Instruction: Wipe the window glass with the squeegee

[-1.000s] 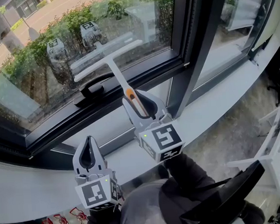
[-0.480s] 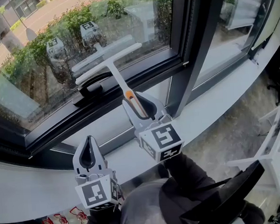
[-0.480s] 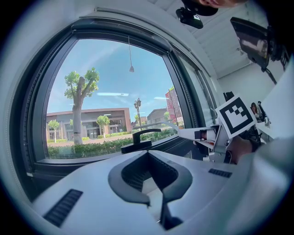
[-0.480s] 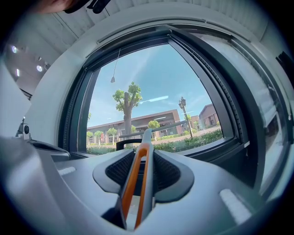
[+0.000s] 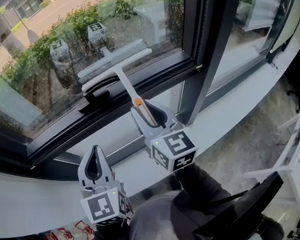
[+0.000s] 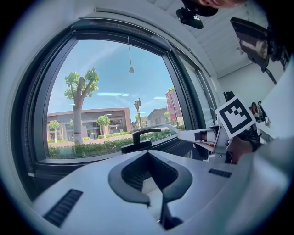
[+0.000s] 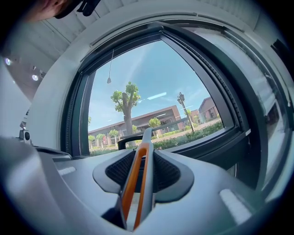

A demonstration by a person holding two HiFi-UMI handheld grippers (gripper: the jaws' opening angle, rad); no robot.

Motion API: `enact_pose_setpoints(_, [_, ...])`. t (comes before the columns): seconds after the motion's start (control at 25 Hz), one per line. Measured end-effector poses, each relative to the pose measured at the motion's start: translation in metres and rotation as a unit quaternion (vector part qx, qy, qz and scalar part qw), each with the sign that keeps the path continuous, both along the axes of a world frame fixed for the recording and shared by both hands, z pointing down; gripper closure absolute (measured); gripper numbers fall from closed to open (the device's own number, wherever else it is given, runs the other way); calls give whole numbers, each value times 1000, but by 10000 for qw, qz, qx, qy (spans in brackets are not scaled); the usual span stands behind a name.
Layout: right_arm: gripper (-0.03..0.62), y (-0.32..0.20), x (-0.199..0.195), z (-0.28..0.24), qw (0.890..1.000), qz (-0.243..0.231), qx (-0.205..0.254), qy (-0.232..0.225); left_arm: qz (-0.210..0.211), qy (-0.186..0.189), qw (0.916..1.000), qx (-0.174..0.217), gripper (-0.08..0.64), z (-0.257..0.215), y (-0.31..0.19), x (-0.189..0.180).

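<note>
Got the right gripper clamped on the squeegee by its orange-striped handle, blade up against the window glass near its bottom edge, just above the black latch handle. Left gripper closed up, empty, over the sill.

An indoor workroom, most likely an office. A large window in a dark frame stands above a long white sill. Outside lie a hedge, a tall tree and low brick buildings. Inside, what looks like a black chair and white furniture stand on a speckled floor.
</note>
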State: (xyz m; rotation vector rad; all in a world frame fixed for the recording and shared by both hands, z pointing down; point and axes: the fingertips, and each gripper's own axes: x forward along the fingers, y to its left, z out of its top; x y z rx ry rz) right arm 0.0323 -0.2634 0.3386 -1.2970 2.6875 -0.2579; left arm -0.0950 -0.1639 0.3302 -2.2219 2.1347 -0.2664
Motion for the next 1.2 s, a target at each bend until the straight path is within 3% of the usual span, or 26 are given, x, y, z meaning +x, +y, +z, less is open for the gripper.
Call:
enact_pose_setpoints(0.4, [463, 0, -1, 4, 9978, -243, -352, -499, -4, -25, 10000, 16, 561, -1, 3, 1])
enact_pose_setpoints(0.56, [463, 0, 7, 5, 9982, -215, -329, -443, -12, -31, 10000, -7, 561, 0, 4, 8])
enact_pose_setpoints(0.88, [465, 11, 11, -16, 9985, -413, 71, -350, -254, 45, 9997, 33, 561, 8, 14, 16])
enact_pose_setpoints(1.2, [465, 29, -24, -69, 9932, -817, 762, -318, -544, 148, 9984, 24, 561, 7, 34, 6])
